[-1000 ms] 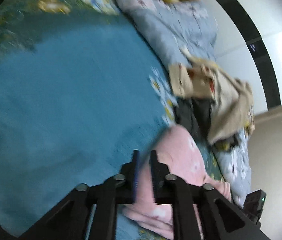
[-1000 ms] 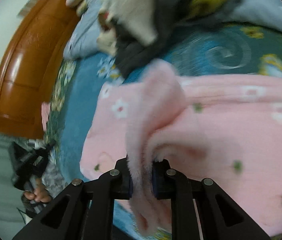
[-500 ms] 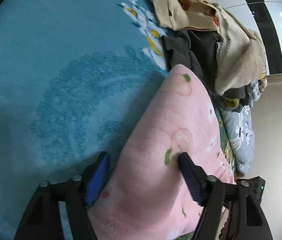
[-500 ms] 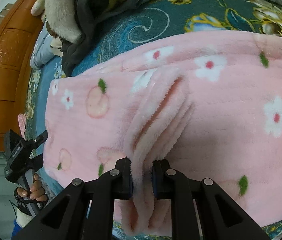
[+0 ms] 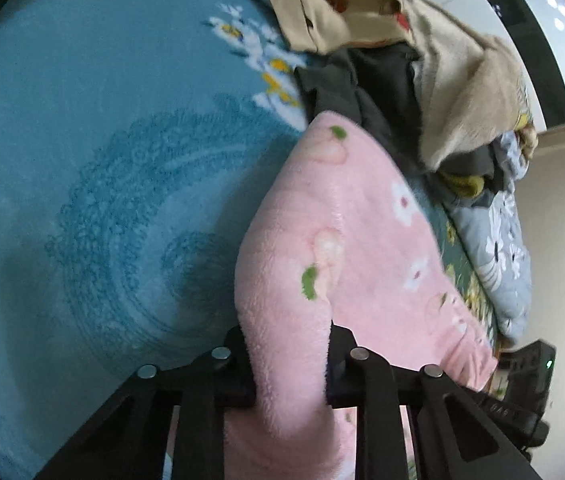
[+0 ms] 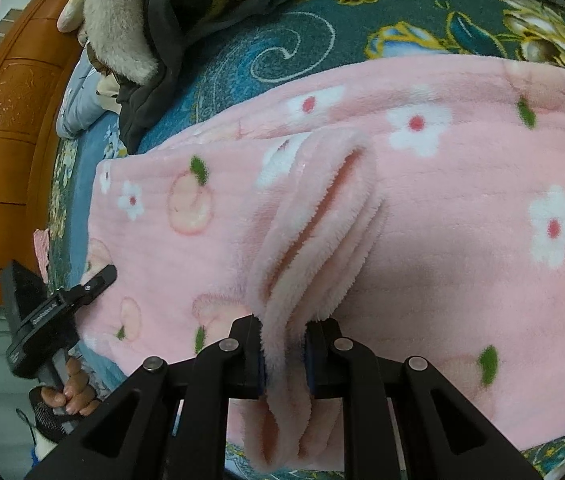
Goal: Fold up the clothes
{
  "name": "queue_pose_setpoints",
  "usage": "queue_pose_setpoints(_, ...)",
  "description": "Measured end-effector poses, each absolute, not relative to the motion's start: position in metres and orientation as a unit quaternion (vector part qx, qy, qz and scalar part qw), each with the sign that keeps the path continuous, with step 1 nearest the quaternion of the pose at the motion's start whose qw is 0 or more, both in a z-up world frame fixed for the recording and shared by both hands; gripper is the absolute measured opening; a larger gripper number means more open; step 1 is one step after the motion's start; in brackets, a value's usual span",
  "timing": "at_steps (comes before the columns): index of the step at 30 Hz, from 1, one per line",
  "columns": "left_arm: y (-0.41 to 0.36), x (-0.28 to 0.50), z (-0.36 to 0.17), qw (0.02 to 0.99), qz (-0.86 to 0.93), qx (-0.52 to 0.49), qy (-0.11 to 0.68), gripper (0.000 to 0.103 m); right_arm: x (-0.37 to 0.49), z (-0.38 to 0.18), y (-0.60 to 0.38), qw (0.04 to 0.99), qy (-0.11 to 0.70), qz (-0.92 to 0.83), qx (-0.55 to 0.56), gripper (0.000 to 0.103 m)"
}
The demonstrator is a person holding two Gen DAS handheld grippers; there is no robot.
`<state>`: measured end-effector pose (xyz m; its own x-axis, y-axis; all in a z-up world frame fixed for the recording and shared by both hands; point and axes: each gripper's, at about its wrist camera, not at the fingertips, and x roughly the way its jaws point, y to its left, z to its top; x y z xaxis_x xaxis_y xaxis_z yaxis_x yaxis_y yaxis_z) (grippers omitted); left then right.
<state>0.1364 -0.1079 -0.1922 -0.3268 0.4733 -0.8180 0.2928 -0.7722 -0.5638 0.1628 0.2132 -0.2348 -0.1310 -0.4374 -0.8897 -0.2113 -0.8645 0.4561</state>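
A pink fleece garment (image 5: 346,240) with flower and peach prints lies on a blue patterned bed cover (image 5: 82,160). My left gripper (image 5: 288,356) is shut on a thick bunch of its near edge. In the right wrist view the pink garment (image 6: 442,208) spreads wide, and my right gripper (image 6: 284,354) is shut on a folded ridge of it. The left gripper (image 6: 62,300) also shows there at the garment's left edge, held by a hand.
A heap of beige, dark grey and yellow clothes (image 5: 434,80) lies beyond the garment, with a grey floral quilt (image 5: 502,248) to the right. A wooden headboard (image 6: 6,140) stands at the left. The pile of clothes (image 6: 154,32) sits above the garment.
My left gripper opened around the pink garment's edge half a second ago and has now closed on it. My right gripper kept its grip while the garment settled flatter on the bed.
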Motion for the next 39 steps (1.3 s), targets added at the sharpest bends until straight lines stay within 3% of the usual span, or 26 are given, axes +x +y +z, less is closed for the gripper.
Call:
queue_pose_setpoints(9, -0.159, 0.14, -0.146, 0.064, 0.775, -0.529, -0.339, 0.021, 0.15, -0.201, 0.168, 0.127, -0.223, -0.727, 0.637, 0.015)
queue_pose_setpoints(16, -0.273, 0.148, -0.104, -0.013, 0.819, -0.479, -0.314, 0.021, 0.112, -0.177, 0.076, 0.238, -0.227, -0.725, 0.606, 0.015)
queue_pose_setpoints(19, -0.313, 0.158, -0.114, -0.054, 0.817, -0.492, -0.296, 0.023, 0.106, -0.178, 0.037, 0.284, -0.222, -0.716, 0.598, 0.015)
queue_pose_setpoints(22, -0.338, 0.169, -0.151, -0.074, 0.785, -0.525, -0.32, 0.025, 0.103, -0.214, 0.001, 0.283, -0.196, -0.698, 0.628, 0.015)
queue_pose_setpoints(26, -0.351, 0.188, -0.19, -0.099, 0.75, -0.543, -0.364, 0.034, 0.108, -0.253, -0.013, 0.259, -0.188, -0.674, 0.665, 0.015)
queue_pose_setpoints(31, -0.371, 0.216, -0.186, -0.134, 0.728, -0.517, -0.431, 0.052, 0.112, -0.257, 0.003, 0.255, -0.226, -0.666, 0.664, 0.022)
queue_pose_setpoints(34, -0.365, 0.228, -0.162, -0.161, 0.747, -0.501, -0.406, 0.056, 0.114, -0.242, 0.021, 0.252, -0.222, -0.679, 0.652, 0.039)
queue_pose_setpoints(39, -0.265, 0.208, -0.134, -0.064, 0.799, -0.517, -0.301, 0.063, 0.135, -0.204, 0.092, 0.208, -0.223, -0.716, 0.627, 0.043)
